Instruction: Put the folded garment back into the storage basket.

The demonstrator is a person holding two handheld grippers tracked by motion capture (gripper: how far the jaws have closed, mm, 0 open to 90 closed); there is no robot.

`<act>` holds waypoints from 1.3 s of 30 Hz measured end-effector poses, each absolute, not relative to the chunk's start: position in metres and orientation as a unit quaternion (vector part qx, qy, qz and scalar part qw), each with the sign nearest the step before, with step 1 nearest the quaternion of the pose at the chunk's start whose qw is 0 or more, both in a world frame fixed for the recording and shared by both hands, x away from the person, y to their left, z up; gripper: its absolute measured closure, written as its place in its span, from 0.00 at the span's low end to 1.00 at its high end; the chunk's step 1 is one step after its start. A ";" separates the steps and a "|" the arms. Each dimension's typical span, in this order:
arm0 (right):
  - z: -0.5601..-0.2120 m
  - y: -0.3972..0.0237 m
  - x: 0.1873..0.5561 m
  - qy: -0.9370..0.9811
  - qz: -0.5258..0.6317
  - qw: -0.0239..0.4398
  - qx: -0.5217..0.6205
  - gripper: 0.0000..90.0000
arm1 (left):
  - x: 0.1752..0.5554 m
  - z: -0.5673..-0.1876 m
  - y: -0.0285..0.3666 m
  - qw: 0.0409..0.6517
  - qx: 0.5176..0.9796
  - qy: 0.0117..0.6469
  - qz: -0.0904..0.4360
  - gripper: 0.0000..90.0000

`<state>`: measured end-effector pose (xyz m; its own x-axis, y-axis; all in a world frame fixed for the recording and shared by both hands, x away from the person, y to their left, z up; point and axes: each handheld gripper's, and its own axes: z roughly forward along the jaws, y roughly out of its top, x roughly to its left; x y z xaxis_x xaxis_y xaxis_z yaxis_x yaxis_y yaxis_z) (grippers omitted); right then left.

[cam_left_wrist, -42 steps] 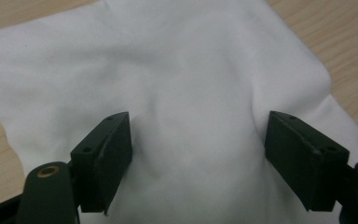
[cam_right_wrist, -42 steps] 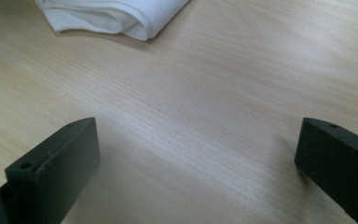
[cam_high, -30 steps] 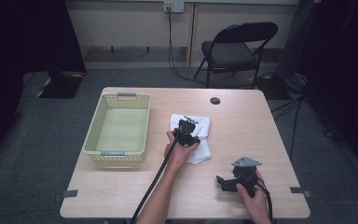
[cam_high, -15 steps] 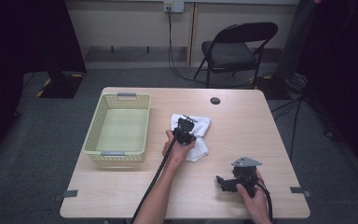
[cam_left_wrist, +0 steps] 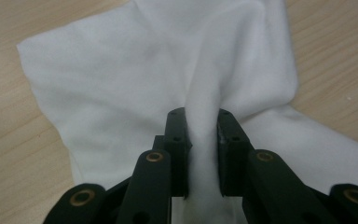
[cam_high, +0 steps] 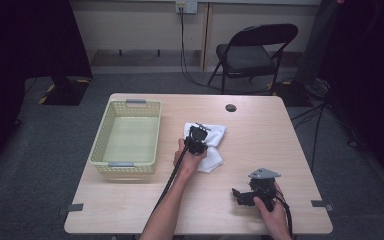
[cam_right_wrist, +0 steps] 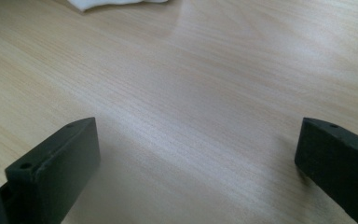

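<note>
Crumpled, the white cloth (cam_left_wrist: 135,88) is pinched between the left gripper (cam_left_wrist: 201,140) jaws; right gripper (cam_right_wrist: 196,163) jaws gape.

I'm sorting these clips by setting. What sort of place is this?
Probably a lab or studio set up for recording, not a home: a bare wooden table on grey carpet, a folding chair by the wall, dark curtains at the sides, and cables on the floor.
</note>
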<state>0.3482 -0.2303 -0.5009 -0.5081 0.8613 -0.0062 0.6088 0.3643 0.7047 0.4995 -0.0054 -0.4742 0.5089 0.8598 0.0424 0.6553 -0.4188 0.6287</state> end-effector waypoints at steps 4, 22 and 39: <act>-0.501 -0.230 0.348 0.803 0.330 0.191 0.457 0.00 | 0.499 -0.474 -0.004 0.284 0.820 0.464 0.178 0.86; -0.501 -0.230 0.348 0.803 0.330 0.192 0.457 0.00 | 0.489 -0.457 0.006 0.314 0.817 0.452 0.173 0.86; -0.501 -0.230 0.348 0.803 0.330 0.192 0.457 0.00 | 0.481 -0.439 0.013 0.337 0.815 0.439 0.175 0.86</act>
